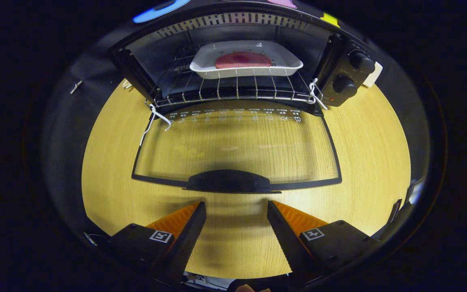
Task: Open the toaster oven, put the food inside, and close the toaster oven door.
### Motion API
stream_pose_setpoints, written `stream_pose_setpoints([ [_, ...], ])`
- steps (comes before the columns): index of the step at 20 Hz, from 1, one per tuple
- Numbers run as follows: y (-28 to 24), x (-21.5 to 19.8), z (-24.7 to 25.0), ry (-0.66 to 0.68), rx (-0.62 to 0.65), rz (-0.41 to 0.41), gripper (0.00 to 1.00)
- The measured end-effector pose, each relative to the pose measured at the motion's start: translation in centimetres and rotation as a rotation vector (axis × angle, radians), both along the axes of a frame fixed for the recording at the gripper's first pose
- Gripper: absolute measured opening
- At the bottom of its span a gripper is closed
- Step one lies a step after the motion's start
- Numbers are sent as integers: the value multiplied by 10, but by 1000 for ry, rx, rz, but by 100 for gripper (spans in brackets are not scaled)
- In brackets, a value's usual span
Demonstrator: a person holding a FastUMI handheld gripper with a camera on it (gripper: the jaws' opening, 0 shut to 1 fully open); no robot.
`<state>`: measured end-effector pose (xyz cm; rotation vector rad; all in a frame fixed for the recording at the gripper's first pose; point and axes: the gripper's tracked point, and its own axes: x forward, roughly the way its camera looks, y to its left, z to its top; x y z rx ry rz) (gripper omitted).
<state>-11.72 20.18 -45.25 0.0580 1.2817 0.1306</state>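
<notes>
The black toaster oven (233,52) stands open, its glass door (235,146) folded flat onto the table; a white dish (246,61) of pink food (243,60) (a rounded slab) sits on its wire rack (233,91).

The bench (371,154) is a pale yellow wooden top with fine grain running across it, and its bare surface lies in soft shadow toward the near side. Black cloth (67,121) hangs around its left and far edges. A small metal clip (75,86) sits on that cloth at the far left, and a second clip (90,238) sits at the bench's near left edge. At the far right a white block (373,76) shows one corner from behind the toaster oven (343,87). Two dark clamps (395,210) sit on the bench's right edge; their form is too small to tell.
</notes>
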Motion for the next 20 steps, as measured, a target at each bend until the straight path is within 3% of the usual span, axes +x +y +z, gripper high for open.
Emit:
stream_pose_setpoints([
  [2, -1, 6, -4, -6, -8, -34, 99],
  [8, -1, 8, 0, -82, -20, -36, 99],
  [20, -3, 8, 47, -227, 54, -39, 99],
])
